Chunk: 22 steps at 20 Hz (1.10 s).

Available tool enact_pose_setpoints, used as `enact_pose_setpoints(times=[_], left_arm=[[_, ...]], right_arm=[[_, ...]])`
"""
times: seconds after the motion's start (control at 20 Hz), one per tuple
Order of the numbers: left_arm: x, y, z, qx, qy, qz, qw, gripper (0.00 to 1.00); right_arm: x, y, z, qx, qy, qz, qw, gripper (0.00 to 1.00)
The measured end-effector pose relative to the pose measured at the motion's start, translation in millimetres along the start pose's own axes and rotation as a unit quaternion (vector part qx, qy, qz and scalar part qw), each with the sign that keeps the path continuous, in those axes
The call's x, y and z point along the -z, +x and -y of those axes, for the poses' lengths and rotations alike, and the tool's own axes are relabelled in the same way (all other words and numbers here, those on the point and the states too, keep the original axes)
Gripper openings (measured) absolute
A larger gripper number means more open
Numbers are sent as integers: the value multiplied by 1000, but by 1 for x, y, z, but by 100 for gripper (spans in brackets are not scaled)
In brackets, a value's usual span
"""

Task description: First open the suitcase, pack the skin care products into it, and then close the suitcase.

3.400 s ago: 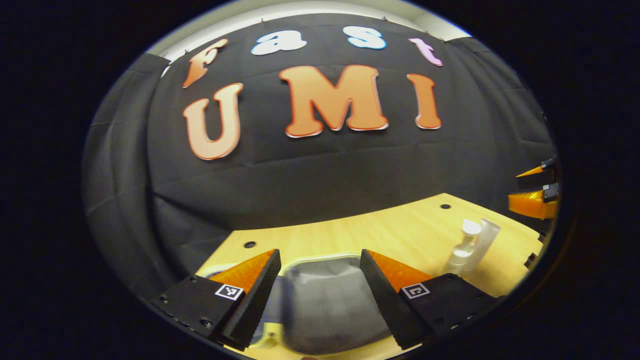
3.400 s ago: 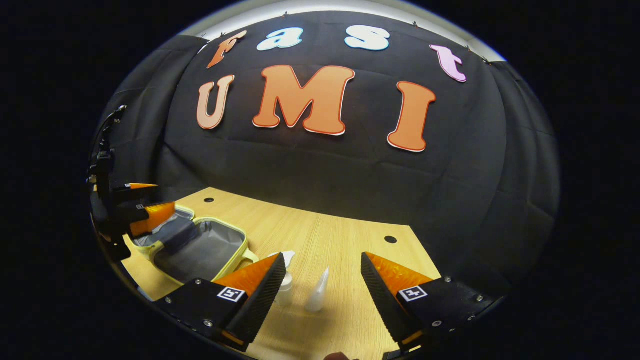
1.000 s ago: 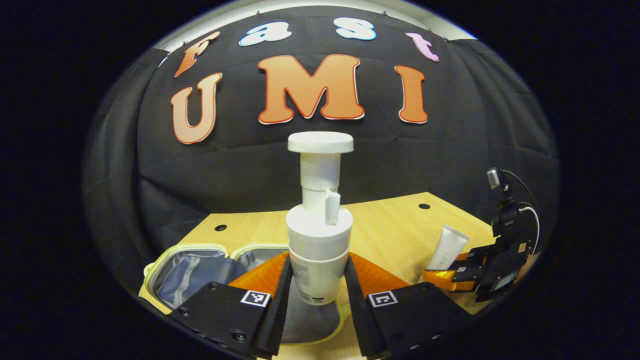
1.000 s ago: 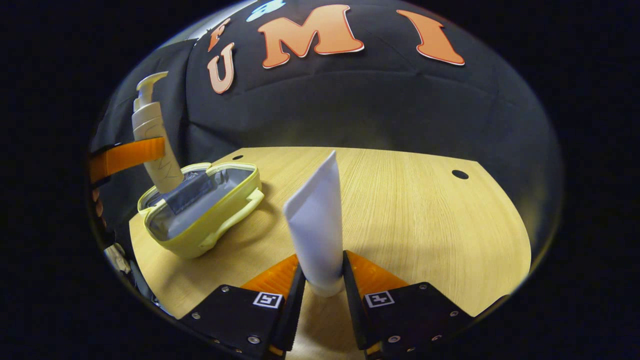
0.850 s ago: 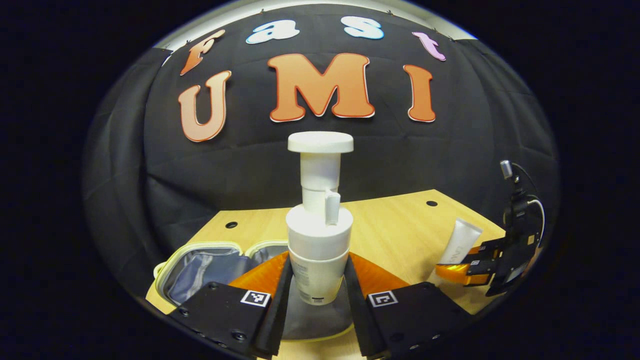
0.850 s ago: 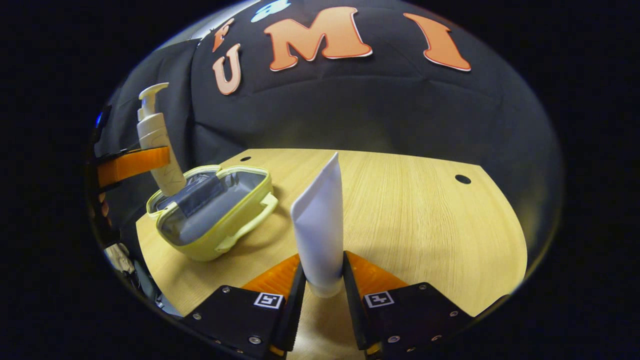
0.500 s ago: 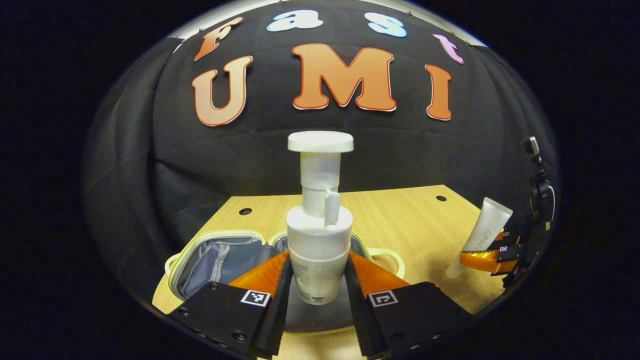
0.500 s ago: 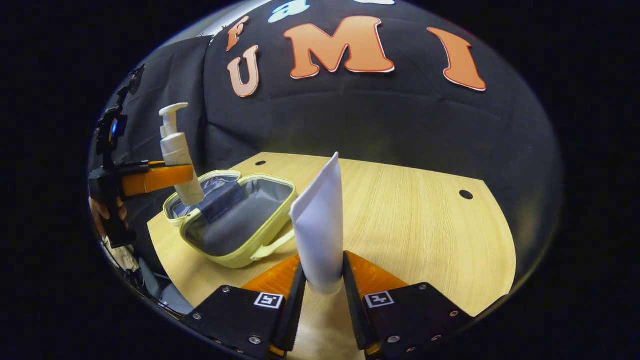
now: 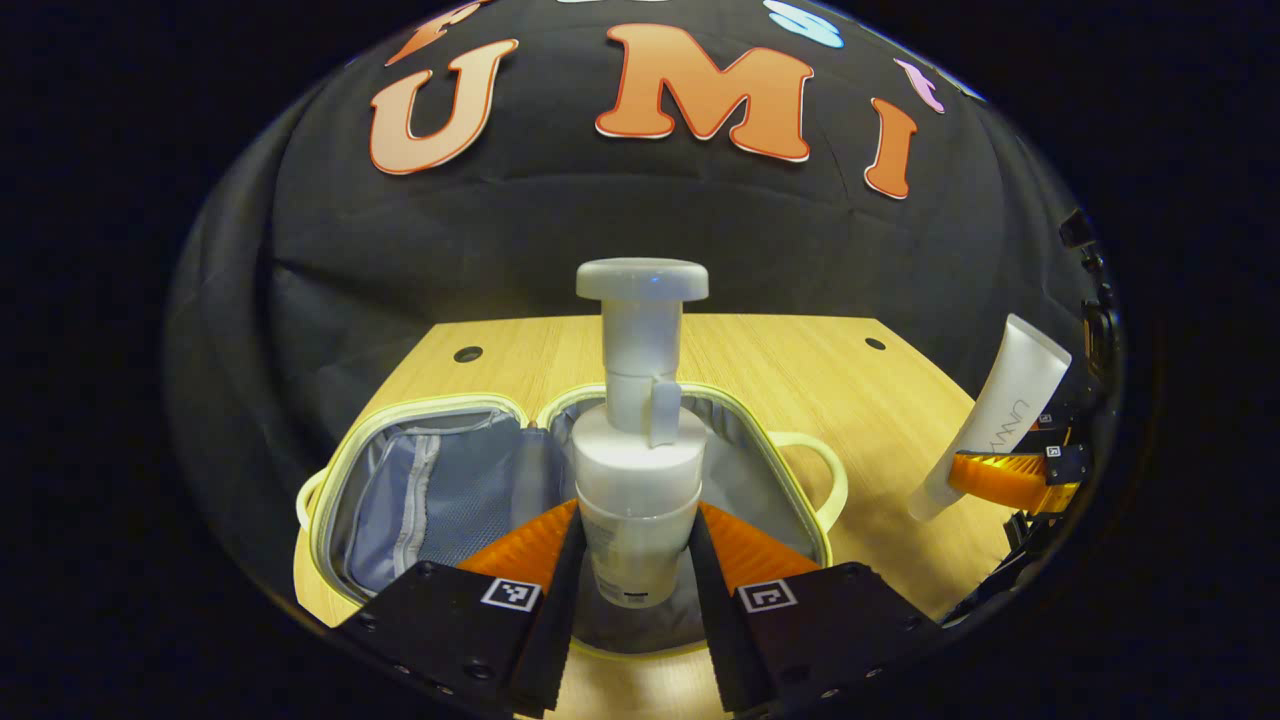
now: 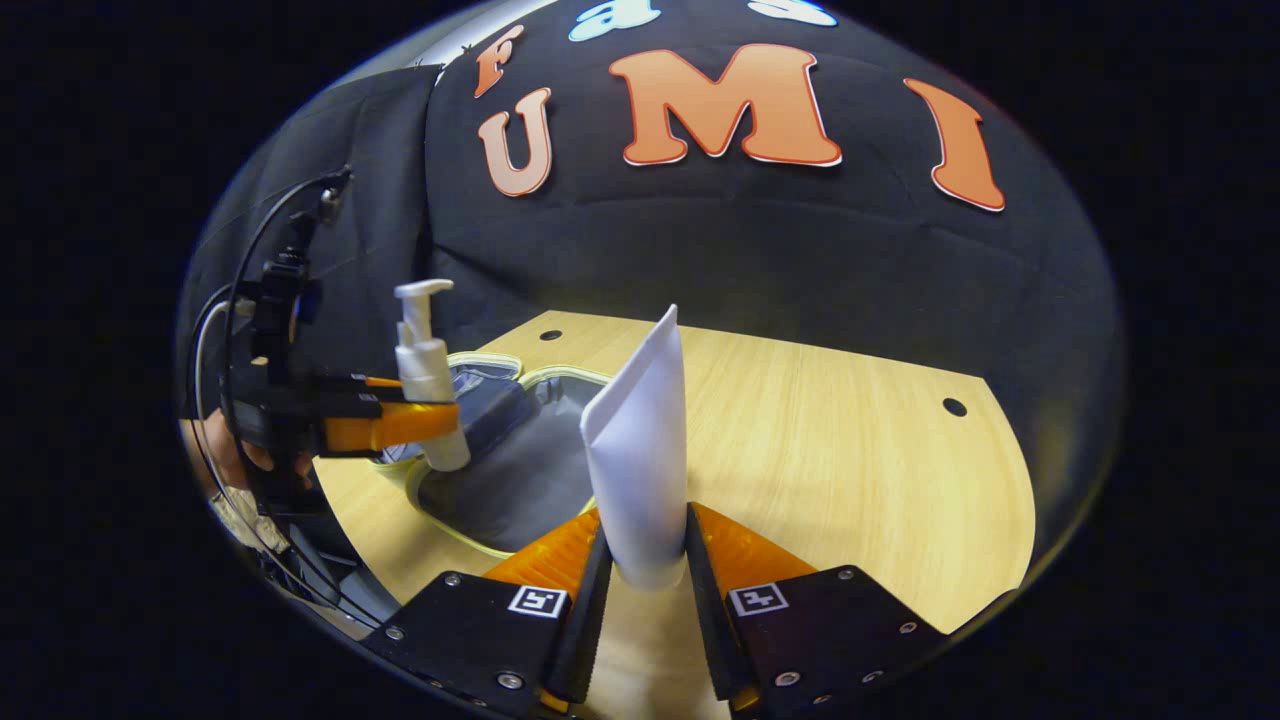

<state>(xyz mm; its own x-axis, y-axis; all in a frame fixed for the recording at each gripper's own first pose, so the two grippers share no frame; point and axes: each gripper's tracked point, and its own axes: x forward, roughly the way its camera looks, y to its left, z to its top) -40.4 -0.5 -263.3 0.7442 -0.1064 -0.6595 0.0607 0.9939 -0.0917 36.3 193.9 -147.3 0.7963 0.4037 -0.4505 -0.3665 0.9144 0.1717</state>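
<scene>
A small yellow suitcase [image 9: 800, 470] lies open on the wooden table, grey lining up, with both halves spread flat. My left gripper [image 9: 632, 560] is shut on a white pump bottle [image 9: 640, 440], held upright over the right half of the case. The same bottle [image 10: 428, 385] and the left gripper [image 10: 390, 425] hang above the suitcase [image 10: 500, 490] in the right gripper view. My right gripper [image 10: 640, 575] is shut on a white tube [image 10: 640, 450], crimped end up, close to the case's near edge. In the left gripper view the tube [image 9: 990, 420] and the right gripper [image 9: 1005, 480] are at the far right.
The wooden table [image 10: 850, 460] has small round holes near its back edge and bare surface to the right of the case. A hand [image 10: 235, 455] holds the left gripper, with cables running from it. The black cloth wall stands right behind the table.
Both grippers closed on their products and lifted them off the table. The left one carried the pump bottle over the open case and now tilts down toward it; the right brought the tube closer to the case.
</scene>
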Motion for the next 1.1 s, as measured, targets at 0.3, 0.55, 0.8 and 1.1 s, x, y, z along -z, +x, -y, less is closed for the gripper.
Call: enact_pose_setpoints(times=[0.3,0.55,0.8,1.1], left_arm=[[33,11,7,50,-10,-73,996,57],[44,27,12,72,-19,-113,991,57],[44,39,14,64,-2,-147,987,55],[64,50,0,17,-19,-206,978,57]], right_arm=[[-6,19,-35,2,15,-7,1000,45],[-10,30,-48,11,25,-9,1000,45],[-14,41,-48,19,46,-14,999,45],[-16,57,-52,14,61,-24,998,45]])
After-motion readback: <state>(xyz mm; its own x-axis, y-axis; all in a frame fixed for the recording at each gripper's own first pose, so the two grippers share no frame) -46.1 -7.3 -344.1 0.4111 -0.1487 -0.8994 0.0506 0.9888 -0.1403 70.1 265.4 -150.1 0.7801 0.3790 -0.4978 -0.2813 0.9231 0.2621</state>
